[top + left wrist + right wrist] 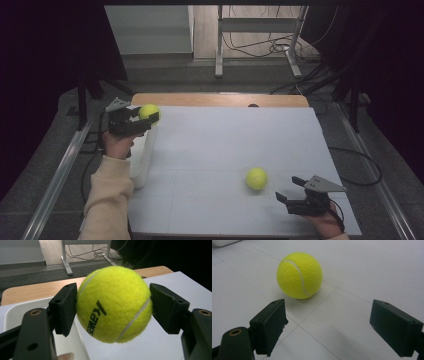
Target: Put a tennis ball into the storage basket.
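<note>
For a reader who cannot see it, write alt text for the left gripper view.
The left gripper is shut on a yellow tennis ball with black lettering, held above a white bin at the white table edge.

In the left gripper view the ball [113, 303] hides most of the tray [15, 315]; its pads cover the ball's flanks at 3 and 9 o'clock, and the print reads partly, cut by the curve. In the right gripper view the tray's corner [222, 242] is clipped at 11 o'clock. In the high view the sleeve [107, 200] runs off at 6 o'clock.
</note>
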Tool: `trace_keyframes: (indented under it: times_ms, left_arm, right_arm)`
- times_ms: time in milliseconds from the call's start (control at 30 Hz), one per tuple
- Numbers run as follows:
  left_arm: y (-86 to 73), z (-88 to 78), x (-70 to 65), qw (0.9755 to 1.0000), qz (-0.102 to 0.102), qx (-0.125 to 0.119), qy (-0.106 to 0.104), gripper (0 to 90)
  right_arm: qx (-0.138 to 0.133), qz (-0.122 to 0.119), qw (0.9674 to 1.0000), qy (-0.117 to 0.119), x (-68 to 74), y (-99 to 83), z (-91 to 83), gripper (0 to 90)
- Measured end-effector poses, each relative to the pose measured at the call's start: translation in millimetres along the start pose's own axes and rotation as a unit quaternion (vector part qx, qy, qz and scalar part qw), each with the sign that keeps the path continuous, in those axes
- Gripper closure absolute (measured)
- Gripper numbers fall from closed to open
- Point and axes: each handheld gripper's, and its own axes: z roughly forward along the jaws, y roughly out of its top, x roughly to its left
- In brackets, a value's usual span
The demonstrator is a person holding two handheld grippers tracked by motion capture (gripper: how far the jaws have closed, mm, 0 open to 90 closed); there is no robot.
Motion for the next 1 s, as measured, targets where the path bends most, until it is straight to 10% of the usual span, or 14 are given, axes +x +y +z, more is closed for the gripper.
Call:
trace_keyframes:
  times_ms: [1000]
  left_arm:
    - [-5.2,-6.3,37.9,0.9979,-0.026,0.013,0.059,27.2]
  right_arm:
    - [-0.001,0.001,1.0,0.001,0.7,0.4,-0.2,14.4]
